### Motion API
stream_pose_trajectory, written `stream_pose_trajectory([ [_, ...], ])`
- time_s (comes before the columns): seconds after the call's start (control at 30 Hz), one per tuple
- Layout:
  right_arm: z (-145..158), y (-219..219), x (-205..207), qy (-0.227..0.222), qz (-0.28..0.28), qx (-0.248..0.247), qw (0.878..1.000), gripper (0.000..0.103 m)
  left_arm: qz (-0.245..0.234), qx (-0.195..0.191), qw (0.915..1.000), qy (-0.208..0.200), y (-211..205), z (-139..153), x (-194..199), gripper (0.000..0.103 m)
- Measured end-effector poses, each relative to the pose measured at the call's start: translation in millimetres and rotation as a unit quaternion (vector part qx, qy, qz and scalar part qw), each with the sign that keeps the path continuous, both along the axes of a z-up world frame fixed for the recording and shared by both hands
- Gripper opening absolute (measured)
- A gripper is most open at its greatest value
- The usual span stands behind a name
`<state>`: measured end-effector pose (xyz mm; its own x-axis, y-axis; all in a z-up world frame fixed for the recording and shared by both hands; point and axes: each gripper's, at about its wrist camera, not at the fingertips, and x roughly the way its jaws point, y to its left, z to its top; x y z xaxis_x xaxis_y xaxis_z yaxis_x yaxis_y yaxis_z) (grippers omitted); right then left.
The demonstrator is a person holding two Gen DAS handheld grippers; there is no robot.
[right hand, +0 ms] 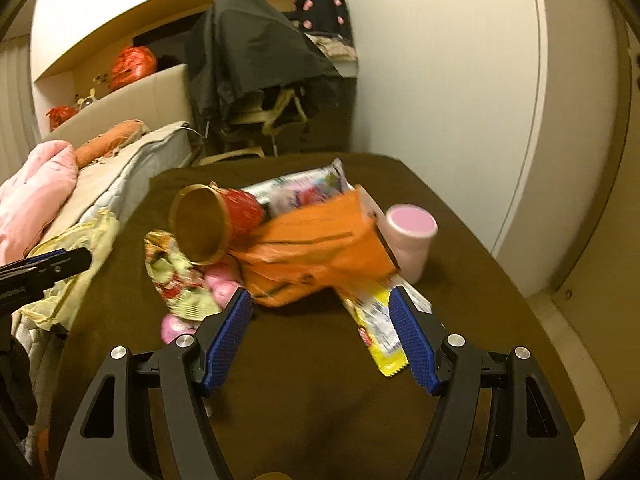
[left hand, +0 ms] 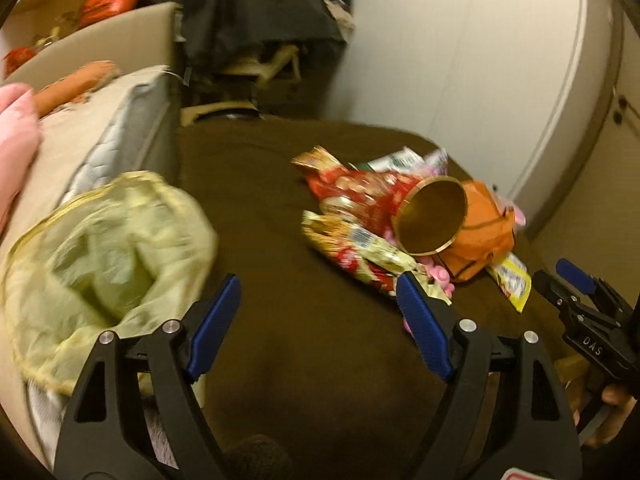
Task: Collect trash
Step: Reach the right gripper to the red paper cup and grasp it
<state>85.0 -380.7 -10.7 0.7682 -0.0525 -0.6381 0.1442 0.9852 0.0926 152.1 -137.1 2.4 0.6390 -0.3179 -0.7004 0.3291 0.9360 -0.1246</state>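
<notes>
Fingers [right hand: 236, 320] of both grippers apart above brown table [right hand: 320, 400] beside bed [right hand: 132, 168].

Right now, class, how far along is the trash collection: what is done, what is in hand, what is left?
Done: nothing visibly collected. In hand: nothing; the left hand-held gripper and right hand-held gripper are both open and empty. Left: the orange bag, gold-rimmed cup, yellow wrapper and pink cup lie on the brown table; the green bag sits beside it.
</notes>
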Motion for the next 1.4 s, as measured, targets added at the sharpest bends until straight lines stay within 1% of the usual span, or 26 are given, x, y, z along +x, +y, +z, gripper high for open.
stream_pose_trajectory([
  [0.1, -7, -5, 3, 0.007, 0.006, 0.006, 1.0, 0.067, -0.011, 0.003, 0.9999, -0.005, -16, -3, 7, 0.076],
  [0.2, -5, 0, 11, 0.005, 0.023, 0.006, 1.0, 0.067, -0.004, 0.008, 0.9999, -0.007, -17, -5, 13, 0.075],
  [0.3, 4, 10, 24, -0.007, 0.041, 0.02, 0.999, 0.067, 0.009, 0.003, 0.9999, 0.012, -4, -10, 20, 0.069],
  [0.37, 15, 24, 38, -0.019, 0.057, 0.029, 0.998, 0.067, 0.019, -0.004, 0.9994, 0.028, 8, -14, 25, 0.067],
  [0.43, 26, 41, 53, -0.029, 0.077, 0.034, 0.996, 0.067, 0.034, -0.005, 0.9988, 0.033, 20, -18, 26, 0.065],
  [0.47, 29, 51, 62, -0.035, 0.085, 0.027, 0.995, 0.067, 0.042, -0.006, 0.9985, 0.036, 26, -19, 25, 0.064],
  [0.53, 31, 74, 81, -0.042, 0.091, -0.003, 0.995, 0.067, 0.051, -0.011, 0.9977, 0.043, 34, -21, 25, 0.063],
  [0.6, 27, 86, 98, -0.034, 0.095, -0.026, 0.995, 0.067, 0.055, -0.02, 0.9969, 0.051, 43, -22, 24, 0.062],
  [0.63, 21, 94, 109, -0.024, 0.092, -0.046, 0.994, 0.067, 0.056, -0.021, 0.9969, 0.052, 46, -22, 22, 0.061],
  [0.67, 16, 96, 114, -0.017, 0.091, -0.055, 0.994, 0.067, 0.056, -0.02, 0.9969, 0.051, 50, -21, 20, 0.061],
  [0.73, 6, 96, 122, 0.004, 0.086, -0.067, 0.994, 0.067, 0.059, -0.017, 0.997, 0.047, 54, -19, 17, 0.061],
  [0.77, 2, 93, 124, 0.014, 0.083, -0.067, 0.994, 0.067, 0.063, -0.015, 0.9969, 0.045, 56, -18, 16, 0.061],
  [0.8, -2, 89, 124, 0.02, 0.084, -0.056, 0.995, 0.066, 0.066, -0.017, 0.9967, 0.044, 59, -18, 16, 0.061],
  [0.83, -4, 83, 121, 0.019, 0.088, -0.044, 0.995, 0.061, 0.066, -0.022, 0.9965, 0.046, 61, -19, 16, 0.061],
  [0.87, -5, 77, 118, 0.019, 0.093, -0.025, 0.995, 0.042, 0.067, -0.025, 0.9963, 0.048, 61, -19, 17, 0.06],
  [0.9, -5, 74, 116, 0.022, 0.096, -0.014, 0.995, 0.028, 0.066, -0.029, 0.9961, 0.051, 60, -21, 18, 0.058],
  [0.93, -3, 69, 113, 0.023, 0.097, -0.008, 0.995, 0.026, 0.062, -0.034, 0.9959, 0.056, 59, -22, 19, 0.058],
  [0.97, 0, 66, 110, 0.019, 0.097, -0.009, 0.995, 0.026, 0.059, -0.037, 0.9958, 0.059, 56, -23, 20, 0.058],
  [1.03, 6, 57, 103, 0.011, 0.095, -0.013, 0.995, 0.022, 0.048, -0.044, 0.9959, 0.063, 48, -24, 20, 0.058],
  [1.07, 9, 56, 102, 0.01, 0.097, -0.009, 0.995, 0.019, 0.043, -0.045, 0.9961, 0.063, 45, -24, 18, 0.058],
  [1.1, 11, 52, 99, 0.01, 0.098, -0.006, 0.995, 0.018, 0.04, -0.044, 0.9963, 0.061, 41, -25, 18, 0.058],
  [1.2, 15, 44, 92, 0.005, 0.11, 0.004, 0.994, 0.018, 0.029, -0.043, 0.9969, 0.059, 31, -25, 17, 0.058],
  [1.3, 20, 44, 85, -0.008, 0.113, 0.003, 0.994, 0.019, 0.026, -0.038, 0.9975, 0.055, 25, -25, 14, 0.058],
  [1.37, 23, 49, 85, -0.014, 0.122, 0.006, 0.992, 0.035, 0.029, -0.04, 0.9972, 0.056, 26, -25, 13, 0.058],
  [1.4, 24, 50, 86, -0.014, 0.121, 0.008, 0.993, 0.052, 0.03, -0.041, 0.9971, 0.057, 28, -24, 13, 0.058],
])
